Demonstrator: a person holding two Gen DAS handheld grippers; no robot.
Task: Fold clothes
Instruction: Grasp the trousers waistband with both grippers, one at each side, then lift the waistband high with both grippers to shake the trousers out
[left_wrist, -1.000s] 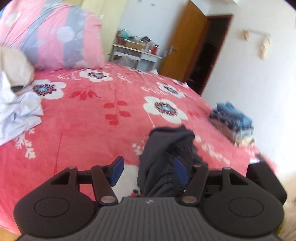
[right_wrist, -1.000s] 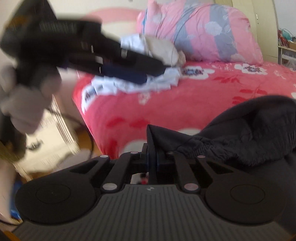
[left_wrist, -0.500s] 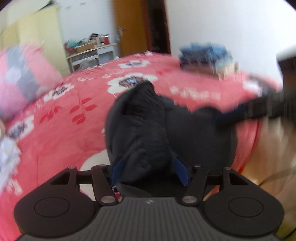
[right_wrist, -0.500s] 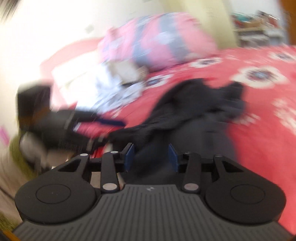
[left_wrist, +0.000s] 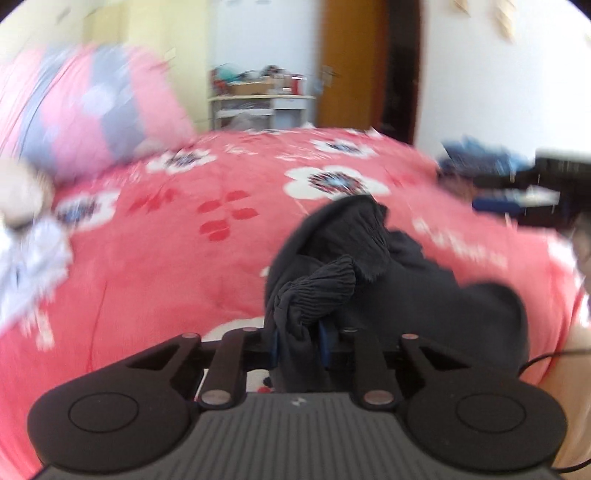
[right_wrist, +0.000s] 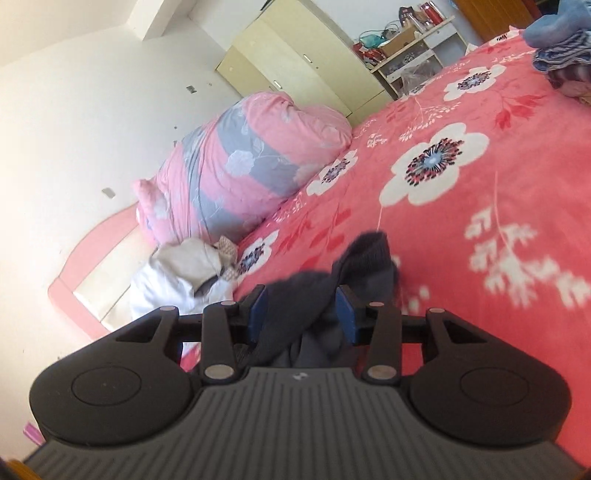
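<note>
Left wrist view: the left gripper (left_wrist: 298, 341) is pinched narrow on a bunched fold of the dark garment (left_wrist: 388, 273), the cloth squeezed between its blue pads. The rest of the garment lies heaped just ahead and to the right of the claw on the red floral bedspread (left_wrist: 155, 266). Far off to the right, blurred, the right gripper (left_wrist: 517, 201) shows above the bed's edge. A pink and grey pillow (left_wrist: 85, 110) sits well ahead to the left, and a stack of blue clothes (left_wrist: 480, 155) far ahead on the right.

Right wrist view: the right gripper (right_wrist: 301, 310) stands fairly wide, with the dark garment (right_wrist: 332, 299) lying loosely between its pads; whether they press the cloth I cannot tell. A ribbed cuff pokes out just ahead of the claw. White clothes (right_wrist: 173, 280) lie ahead to the left, near the pillow (right_wrist: 247, 166).

The step in hand looks like getting hold of the garment and spreading it flat. To do it well, the right claw should close on an edge, not a wad, then both claws draw apart evenly until the cloth lies taut over the bare bedspread. Gripping a single layer matters; a bunched grip will carry creases into the fold.
</note>
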